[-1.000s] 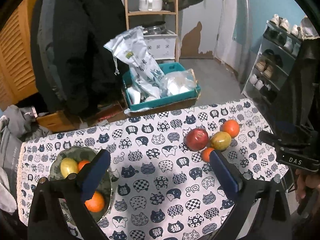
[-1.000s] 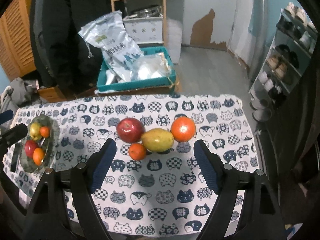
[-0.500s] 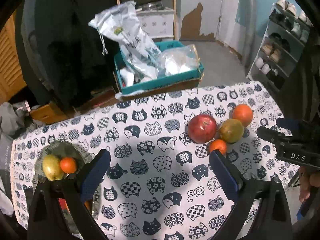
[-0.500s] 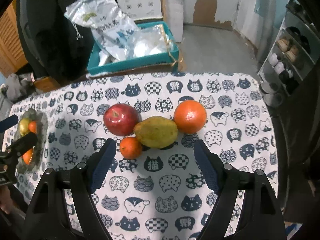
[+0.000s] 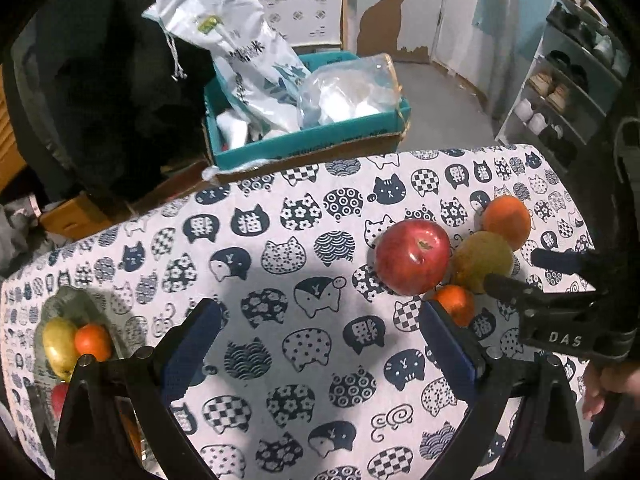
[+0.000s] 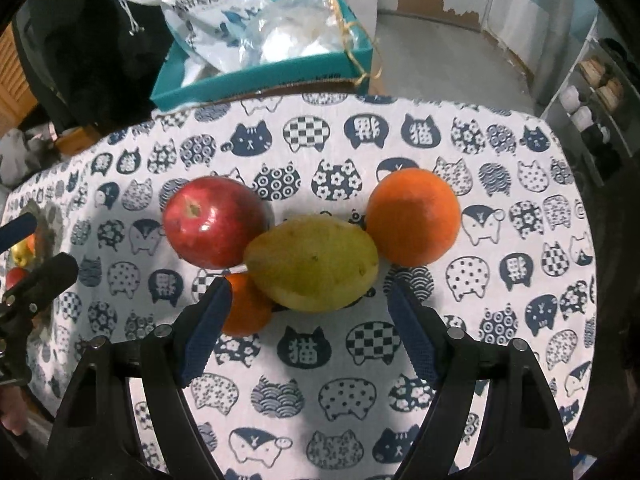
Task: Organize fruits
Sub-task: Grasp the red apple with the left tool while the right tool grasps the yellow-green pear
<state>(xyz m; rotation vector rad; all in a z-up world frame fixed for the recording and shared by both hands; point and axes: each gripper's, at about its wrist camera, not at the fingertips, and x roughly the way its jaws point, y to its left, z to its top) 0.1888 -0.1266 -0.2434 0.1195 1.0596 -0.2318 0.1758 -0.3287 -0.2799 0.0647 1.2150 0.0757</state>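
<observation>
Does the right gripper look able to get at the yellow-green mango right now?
Probably yes: the right gripper is open just short of the mango, nothing between, though the small orange crowds one finger.

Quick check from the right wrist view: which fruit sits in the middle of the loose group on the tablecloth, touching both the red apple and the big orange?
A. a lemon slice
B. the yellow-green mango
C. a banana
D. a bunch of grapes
B: the yellow-green mango lies between the red apple and the big orange, touching both, just ahead of the open right hand-held gripper.
</observation>
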